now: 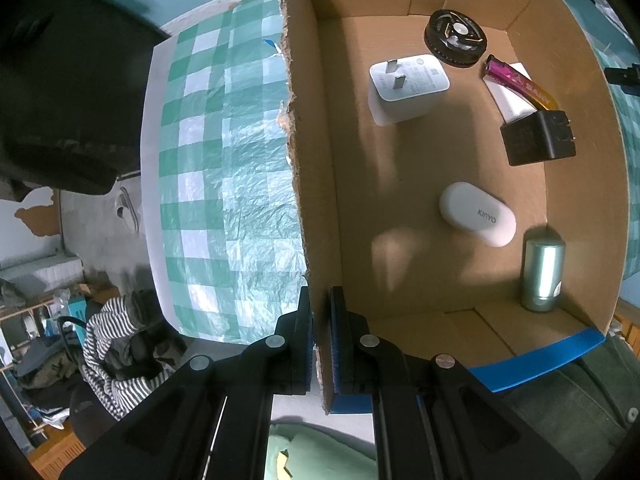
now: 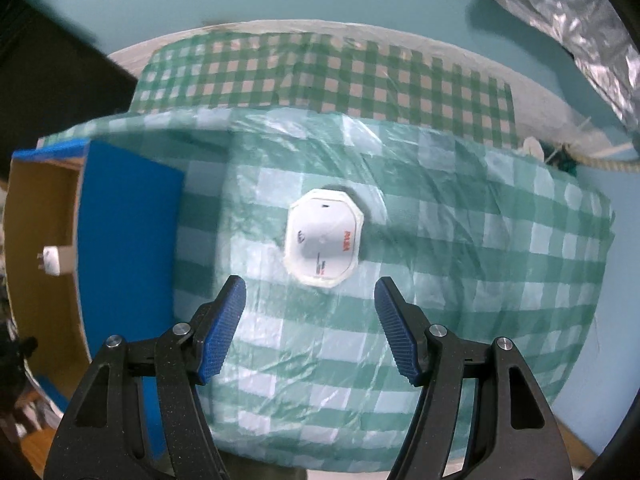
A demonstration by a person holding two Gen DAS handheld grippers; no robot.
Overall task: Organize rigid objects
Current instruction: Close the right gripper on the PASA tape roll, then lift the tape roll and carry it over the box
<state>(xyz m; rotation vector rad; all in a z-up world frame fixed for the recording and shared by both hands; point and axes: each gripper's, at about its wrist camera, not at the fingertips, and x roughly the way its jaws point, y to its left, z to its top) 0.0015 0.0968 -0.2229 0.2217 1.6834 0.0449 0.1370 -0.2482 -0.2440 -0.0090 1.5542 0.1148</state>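
The left gripper [image 1: 320,332] is clamped on the torn near wall of a cardboard box [image 1: 316,200], one blue pad on the outside and one inside. Just beyond and to the right of it, inside the box, a silver cylinder [image 1: 542,274] stands in the near right corner. Past that lies a white oval case [image 1: 478,216], then a black plug adapter [image 1: 538,138] against the right wall. Farther still, a white plug adapter [image 1: 404,84] sits prongs-up near the middle, with a pink and yellow stick [image 1: 516,82] lying across a white flat piece [image 1: 510,96] to its right. A black round part [image 1: 456,38] lies farthest, near the far wall. To the left of this gripper, outside the box, the green checked cloth [image 1: 216,184] covers the bench.

The right gripper [image 2: 310,320] points down at the cloth with its jaws apart and nothing between them. Just ahead of its fingertips, a white octagonal object [image 2: 324,238] with red lettering lies on the cloth. To this gripper's left stands the box's blue outer wall, apart from that object.
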